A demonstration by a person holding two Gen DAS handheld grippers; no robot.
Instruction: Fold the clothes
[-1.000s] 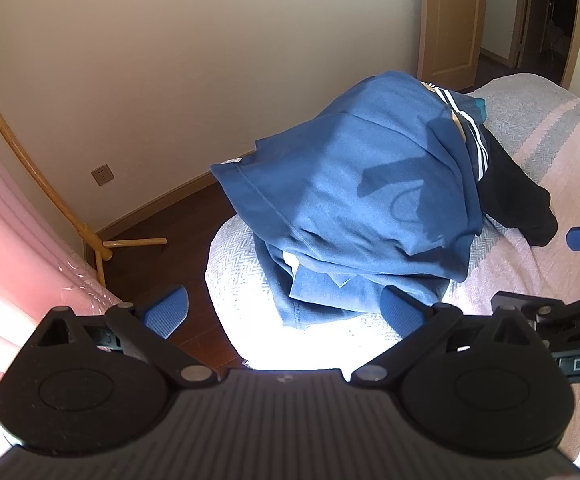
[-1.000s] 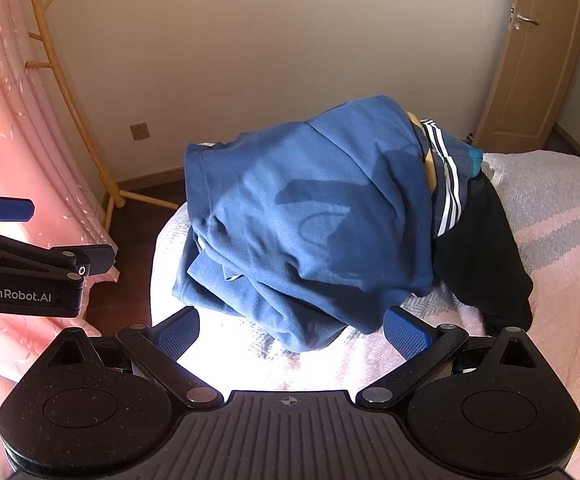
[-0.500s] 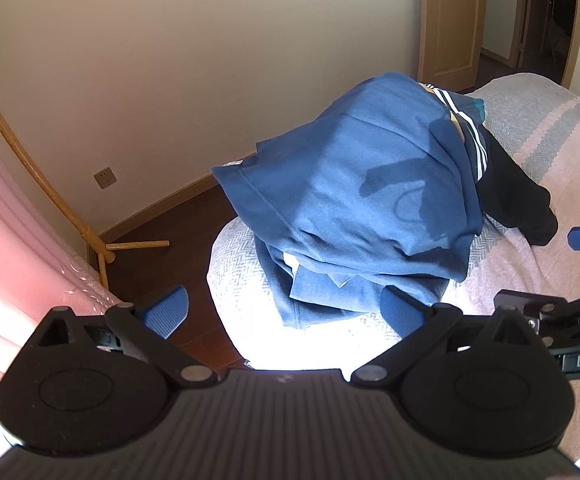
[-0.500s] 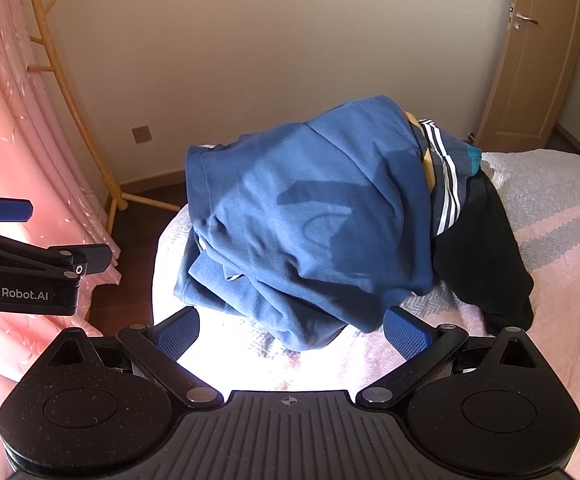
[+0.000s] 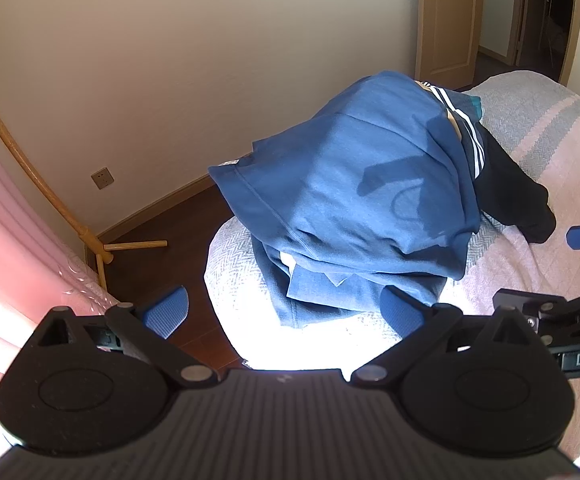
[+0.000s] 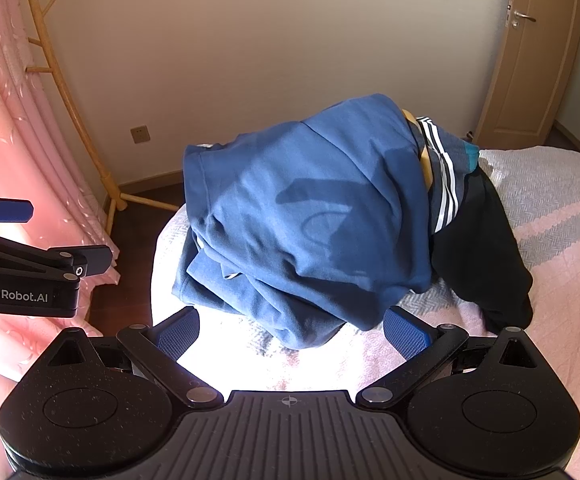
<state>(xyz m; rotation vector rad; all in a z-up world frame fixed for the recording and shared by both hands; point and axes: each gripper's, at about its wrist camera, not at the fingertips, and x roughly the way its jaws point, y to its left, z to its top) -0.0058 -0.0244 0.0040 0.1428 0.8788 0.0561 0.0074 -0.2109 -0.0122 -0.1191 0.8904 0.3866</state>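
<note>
Both grippers, left gripper and right gripper, gape before heaped blue sweatshirt.

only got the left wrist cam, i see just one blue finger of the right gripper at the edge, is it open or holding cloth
Observer: Open. In the right wrist view the right gripper has both pads spread with nothing between them, just short of the blue garment.
Operator: ok and is my left one touching the pile
Observer: No. Seen from the right wrist, the left gripper hangs apart from the pile, off to its left, in front of the pink curtain.
</note>
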